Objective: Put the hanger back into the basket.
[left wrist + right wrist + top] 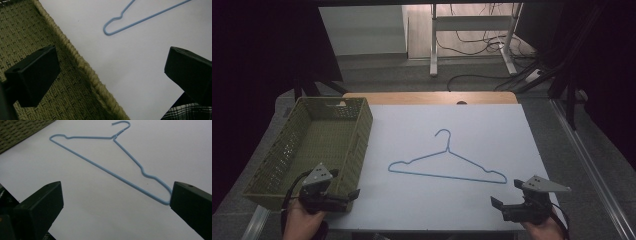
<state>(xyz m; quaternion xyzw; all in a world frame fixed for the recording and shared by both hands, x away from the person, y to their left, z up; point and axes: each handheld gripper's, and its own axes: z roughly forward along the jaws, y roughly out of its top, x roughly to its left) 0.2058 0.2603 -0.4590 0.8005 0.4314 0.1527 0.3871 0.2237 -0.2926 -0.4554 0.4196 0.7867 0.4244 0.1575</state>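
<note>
Lying flat at the centre of the white counter [412,200], a blue wire hanger [447,165] waited beside an olive woven basket [287,150] at frame left. Left claw [343,197] and right claw [504,196] both hung open, empty; a grasp seemed next.

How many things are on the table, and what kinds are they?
Blue wire hanger: 1
Green woven basket: 1
Total: 2 things on the white table
</note>
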